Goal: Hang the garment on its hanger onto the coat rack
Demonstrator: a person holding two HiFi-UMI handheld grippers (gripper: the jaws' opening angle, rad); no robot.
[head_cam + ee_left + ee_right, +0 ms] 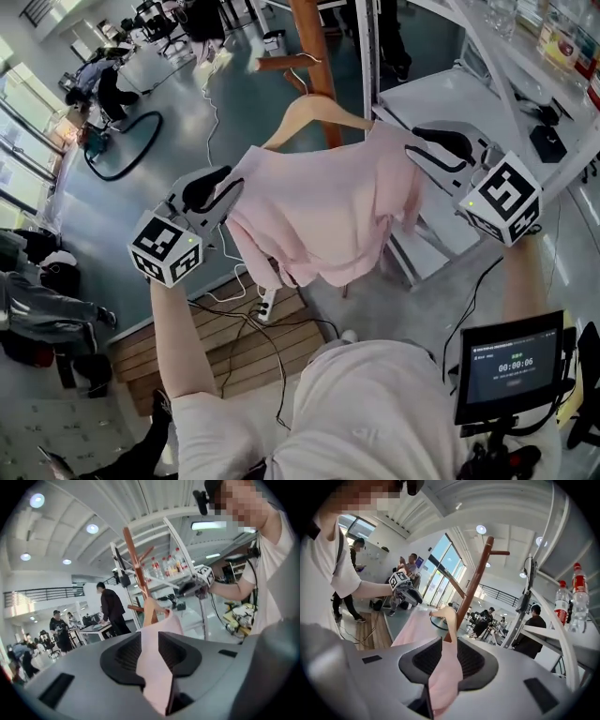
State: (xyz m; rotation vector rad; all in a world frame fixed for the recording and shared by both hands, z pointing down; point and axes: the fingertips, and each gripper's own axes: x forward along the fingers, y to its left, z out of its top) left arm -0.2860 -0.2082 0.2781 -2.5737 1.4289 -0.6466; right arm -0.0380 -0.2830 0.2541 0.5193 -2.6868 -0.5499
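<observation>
Floor (178,187): grey-blue, glossy. On it:
- looped black hose (157,124), upper left
- wooden platform (216,361), lower left; cables (281,323) trail across it
- white power strip (265,305) at the platform's edge
- coat rack (314,37); foot hidden

White table (450,98), right, bears a small black object (547,142). Shelf (543,632) holds bottles (580,597).

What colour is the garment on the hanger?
The garment is pale pink, plain with no pattern; it shows best in the head view.

The garment (328,216) is soft, matt pink cloth. Its hanger (298,117) is smooth pale wood, the coat rack (314,42) reddish, lightly glossy wood; the floor (183,155) shines.
</observation>
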